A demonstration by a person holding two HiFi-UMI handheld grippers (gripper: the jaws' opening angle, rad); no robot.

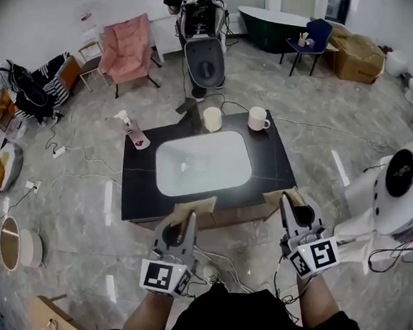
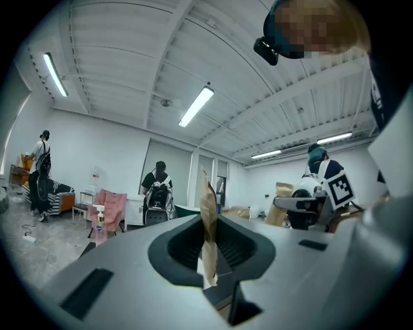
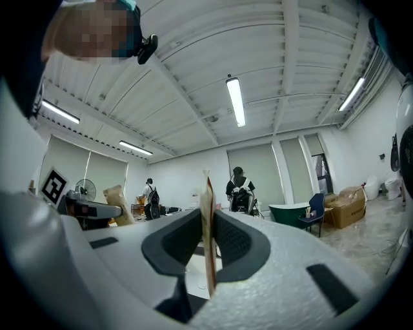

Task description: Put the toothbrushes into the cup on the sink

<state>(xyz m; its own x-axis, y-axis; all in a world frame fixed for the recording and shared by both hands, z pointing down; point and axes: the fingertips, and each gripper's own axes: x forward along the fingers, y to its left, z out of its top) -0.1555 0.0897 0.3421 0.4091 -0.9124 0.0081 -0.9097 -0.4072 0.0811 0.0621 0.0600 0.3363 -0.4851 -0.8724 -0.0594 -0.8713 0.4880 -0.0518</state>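
Before the sink [image 1: 207, 161], the left gripper [image 1: 183, 225] nips a crumpled packet [image 2: 208, 222] of brown paper. The right gripper [image 1: 292, 208] nips a smoother packet [image 3: 208, 238].

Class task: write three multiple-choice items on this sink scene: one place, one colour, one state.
1. The cream cup and white mug stand: A beyond the basin; B inside it; C on the floor.
2. The counter is: A white; B black; C wooden.
3. The left tongs are: A open, empty; B out of sight; C shut on a brown paper packet.
Key: 1 A, both on the counter's far edge; 2 B, dark top round white basin; 3 C, jaws pinch the packet.
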